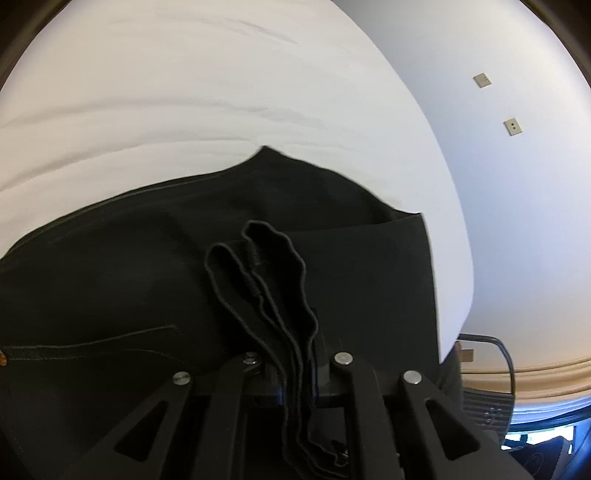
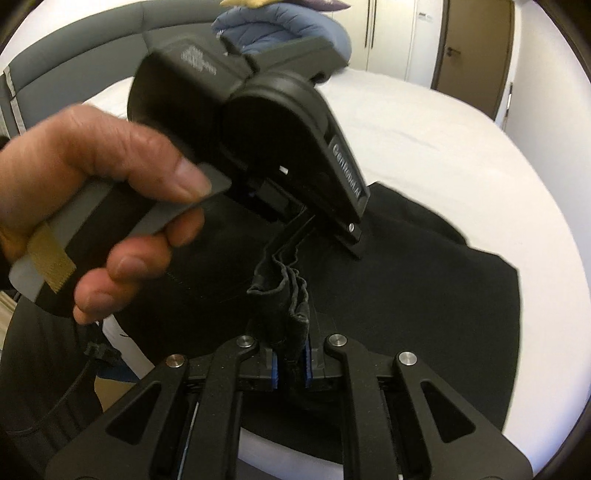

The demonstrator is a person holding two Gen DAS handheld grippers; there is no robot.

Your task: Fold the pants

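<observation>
The black fabric pants (image 2: 424, 280) lie spread on a white bed sheet (image 2: 461, 155), with clear sheet beyond the far and right edges of the garment. The left gripper (image 2: 295, 236) has its jaws drawn nearly together on a bunched fold of the pants; raised lettering on its black plastic housing is blurred and only partly legible. A hand (image 2: 96, 177) holds its grey handle. The right gripper (image 2: 291, 369), with blue pads, is likewise pinched onto a wrinkled ridge of the same cloth. In the left wrist view, the layered hem edges run between the fingers, and the fingertips are hidden by fabric. A blue quilted item (image 2: 280, 29) lies cut off at the bed's far edge, beside a grey padded headboard (image 2: 74, 62).
</observation>
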